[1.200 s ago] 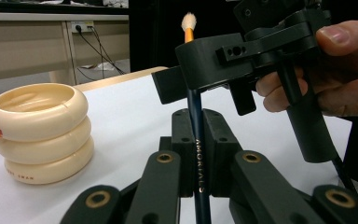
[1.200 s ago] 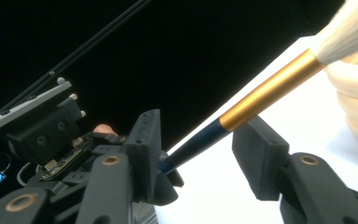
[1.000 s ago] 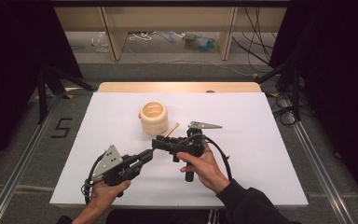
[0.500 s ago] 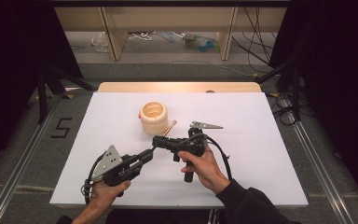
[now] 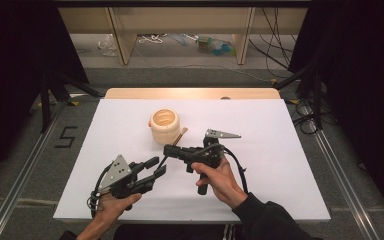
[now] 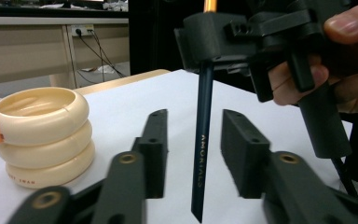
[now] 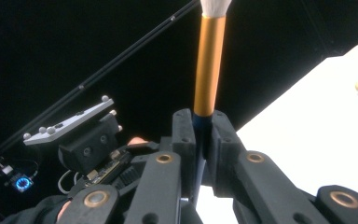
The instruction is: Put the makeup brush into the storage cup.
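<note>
right tool (image 7: 204, 140) clamped on brush (image 6: 202, 154) | left tool (image 6: 192, 140) just parted, brush between

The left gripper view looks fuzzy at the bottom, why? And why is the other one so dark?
In the left gripper view, the tongs' arms sit closest to the lens and blur, while the brush handle and cream ring cup look sharp. In the right gripper view, the background is unlit black and the white table glares.

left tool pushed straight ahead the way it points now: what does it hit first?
Probably the brush: its dark handle hangs between the left tool's open jaws, which have just opened off it. The right tool, clamped on the handle, sits just behind. The cream ring-shaped holder lies off to the side.
</note>
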The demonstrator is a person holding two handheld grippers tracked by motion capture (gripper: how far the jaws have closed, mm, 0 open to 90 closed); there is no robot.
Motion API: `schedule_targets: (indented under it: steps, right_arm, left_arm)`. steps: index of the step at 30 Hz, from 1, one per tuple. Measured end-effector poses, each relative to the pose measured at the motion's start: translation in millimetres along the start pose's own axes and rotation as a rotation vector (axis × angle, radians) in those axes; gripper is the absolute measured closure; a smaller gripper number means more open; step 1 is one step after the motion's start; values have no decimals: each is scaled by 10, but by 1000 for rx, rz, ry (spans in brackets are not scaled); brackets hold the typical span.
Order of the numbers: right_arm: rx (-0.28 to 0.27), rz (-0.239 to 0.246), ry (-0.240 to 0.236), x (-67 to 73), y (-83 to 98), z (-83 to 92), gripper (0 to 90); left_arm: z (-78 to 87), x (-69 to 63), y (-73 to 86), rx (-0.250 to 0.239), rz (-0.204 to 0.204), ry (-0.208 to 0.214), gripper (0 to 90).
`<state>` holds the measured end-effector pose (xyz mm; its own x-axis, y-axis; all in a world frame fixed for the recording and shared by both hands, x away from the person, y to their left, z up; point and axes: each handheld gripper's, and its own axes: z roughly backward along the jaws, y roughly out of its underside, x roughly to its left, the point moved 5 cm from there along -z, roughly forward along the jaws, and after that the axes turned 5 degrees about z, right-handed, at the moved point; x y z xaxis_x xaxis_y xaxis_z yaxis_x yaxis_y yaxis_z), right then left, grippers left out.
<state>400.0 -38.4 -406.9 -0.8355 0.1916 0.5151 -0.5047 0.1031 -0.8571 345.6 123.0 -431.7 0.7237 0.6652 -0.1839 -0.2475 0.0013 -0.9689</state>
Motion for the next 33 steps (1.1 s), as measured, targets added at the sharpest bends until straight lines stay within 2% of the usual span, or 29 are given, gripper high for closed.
schedule_targets:
  steps: [1, 5, 9, 10, 11, 15, 19, 20, 22, 23, 25, 29, 33]
  right_arm:
    - [0, 0, 0, 0, 0, 0, 832]
    - [23, 59, 14, 17, -7, -3, 831]
    - [40, 76, 21, 28, -10, -3, 832]
    - [41, 89, 22, 25, -12, -3, 832]
    - [36, 131, 28, 13, -24, -3, 831]
    - [57, 144, 41, 23, -27, 6, 831]
    - [68, 176, 54, 24, -45, 15, 832]
    - [70, 184, 58, 27, -50, 19, 832]
    - [77, 215, 70, 17, -62, 23, 831]
    - [77, 215, 70, 17, -62, 23, 831]
    - [91, 253, 88, 4, -71, 30, 831]
    - [106, 274, 104, 1, -77, 38, 831]
    - [119, 300, 121, -15, -81, 45, 831]
  left_arm:
    - [-4, 1, 4, 5, 5, -3, 567]
    - [-1, 18, 5, 10, -2, -15, 500]
    - [-4, 24, 15, 24, 7, -19, 458]
    - [-5, 28, 18, 28, 5, -20, 439]
    - [-4, 31, 23, 36, 5, -20, 406]
    - [-4, 40, 33, 47, 14, -27, 345]
    - [6, 79, 47, 59, 18, -47, 313]
    - [8, 91, 48, 60, 4, -52, 308]
    - [8, 113, 57, 67, 12, -53, 286]
    - [8, 113, 57, 67, 12, -53, 279]
    - [9, 144, 71, 75, 18, -62, 269]
    - [15, 185, 73, 76, 10, -80, 244]
    - [21, 234, 85, 88, 19, -93, 235]
